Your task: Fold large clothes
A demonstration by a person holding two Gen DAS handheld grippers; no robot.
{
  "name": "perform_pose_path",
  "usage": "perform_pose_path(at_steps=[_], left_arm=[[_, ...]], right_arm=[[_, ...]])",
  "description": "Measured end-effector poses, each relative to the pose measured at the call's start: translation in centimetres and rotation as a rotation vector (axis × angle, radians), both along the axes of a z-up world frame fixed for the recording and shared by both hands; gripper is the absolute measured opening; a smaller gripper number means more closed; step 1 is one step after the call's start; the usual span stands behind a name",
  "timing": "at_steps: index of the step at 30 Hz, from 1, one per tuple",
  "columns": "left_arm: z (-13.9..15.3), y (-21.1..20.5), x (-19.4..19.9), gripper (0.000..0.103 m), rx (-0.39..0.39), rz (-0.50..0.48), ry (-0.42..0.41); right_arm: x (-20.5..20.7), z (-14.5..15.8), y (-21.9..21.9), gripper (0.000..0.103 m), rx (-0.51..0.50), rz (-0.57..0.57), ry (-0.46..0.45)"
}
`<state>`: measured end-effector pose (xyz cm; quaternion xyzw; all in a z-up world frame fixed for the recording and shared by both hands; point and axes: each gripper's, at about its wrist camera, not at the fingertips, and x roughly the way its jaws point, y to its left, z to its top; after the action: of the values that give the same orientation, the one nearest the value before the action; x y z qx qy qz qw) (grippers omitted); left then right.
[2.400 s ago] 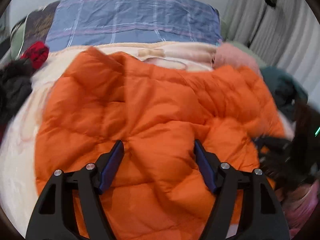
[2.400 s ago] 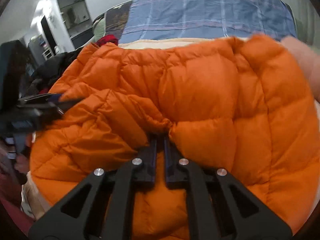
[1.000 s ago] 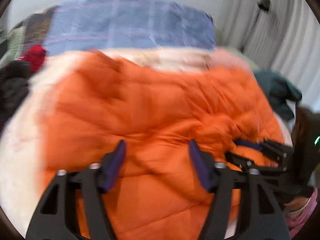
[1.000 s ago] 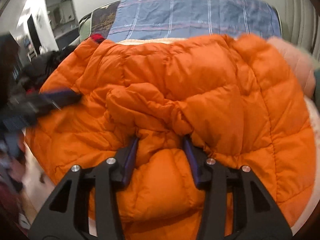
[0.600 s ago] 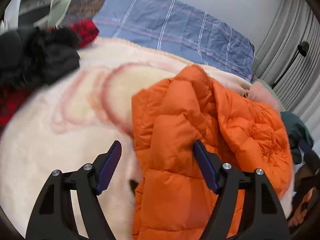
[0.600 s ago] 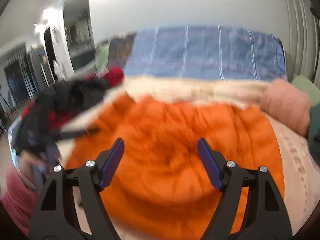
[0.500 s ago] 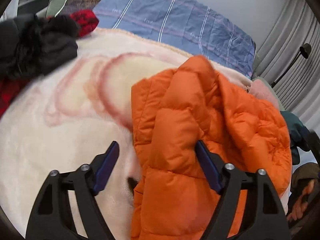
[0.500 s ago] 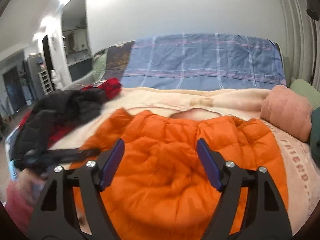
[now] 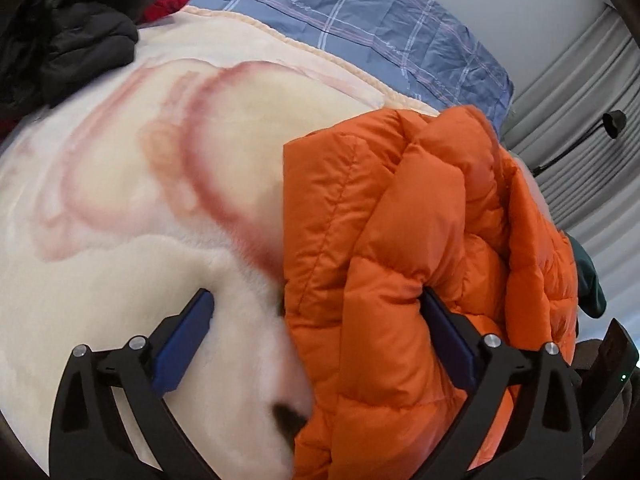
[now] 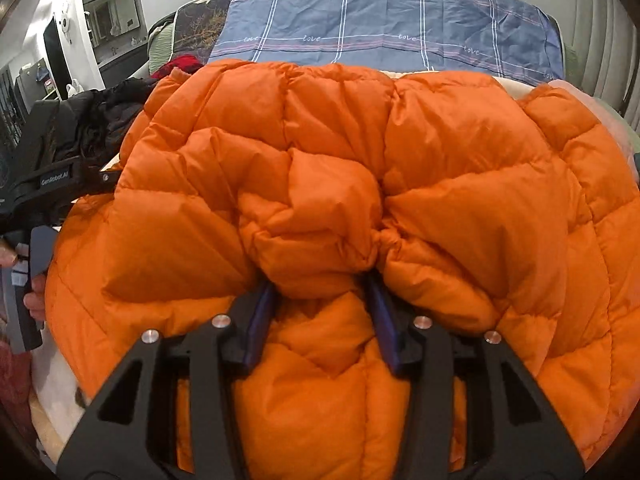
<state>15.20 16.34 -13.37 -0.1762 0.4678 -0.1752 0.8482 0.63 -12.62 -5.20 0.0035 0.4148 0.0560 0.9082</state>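
Jacket [image 10: 400,168] — orange, puffy — lies bunched on the cream blanket [image 9: 120,200], below the blue plaid sheet [image 10: 380,20]. Right gripper [image 10: 322,312] has just been closing; its fingers pinch a thick fold of the jacket. Left gripper [image 9: 316,336] has just been opening — fingers wide apart, straddling the jacket's edge, one over the blanket.

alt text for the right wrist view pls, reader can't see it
The right gripper is clamped on a bunched fold of a puffy orange jacket that fills most of the view, spread on a bed. Behind it lies a blue plaid pillow; at the left edge are the left gripper and dark clothes.
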Motion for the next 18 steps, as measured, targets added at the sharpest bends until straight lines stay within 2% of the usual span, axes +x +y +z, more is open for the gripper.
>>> perform_pose_path(at_steps=[2,3,4,6,8,10,11,12,15,18], left_arm=[[0.3,-0.4,-0.1,0.07,-0.027,-0.057,-0.037],[0.5,-0.6,-0.3,0.04,-0.086,-0.106,-0.044],[0.9,-0.8,-0.6,0.031,-0.112,-0.117,-0.055],[2.1,-1.4,-1.2,0.022,-0.076,-0.132,-0.108],[3.8,-1.6,-1.8,0.018,-0.106,-0.136,-0.14],[6.1,-1.7,-2.1,0.016,-0.168,-0.162,-0.172],[7.3,-2.2,-2.3,0.016,-0.169,-0.181,-0.185],[8.5,-2.9,-2.5,0.016,-0.147,-0.201,-0.201],[12.1,-6.7,-3.6,0.016,-0.003,-0.279,-0.26],[12.9,-9.1,-3.9,0.019,0.15,-0.276,-0.261]], right_arm=[[0.2,-0.3,0.0,0.047,-0.003,0.003,-0.004],[0.3,-0.4,0.0,0.047,-0.007,0.003,-0.005],[0.3,-0.5,-0.2,0.047,-0.01,0.003,-0.006],[-0.3,-0.6,-0.1,0.047,-0.013,0.006,-0.011],[-0.7,-0.6,-0.2,0.047,-0.013,0.006,-0.019],[-0.8,-0.4,-0.5,0.047,0.002,0.009,-0.032],[-1.0,-0.4,-0.6,0.047,0.013,0.01,-0.036],[-1.2,-0.3,-0.9,0.047,0.029,0.011,-0.039],[-1.6,-0.3,-1.5,0.047,0.065,0.011,-0.045],[-1.8,-0.4,-1.7,0.047,0.081,0.013,-0.05]])
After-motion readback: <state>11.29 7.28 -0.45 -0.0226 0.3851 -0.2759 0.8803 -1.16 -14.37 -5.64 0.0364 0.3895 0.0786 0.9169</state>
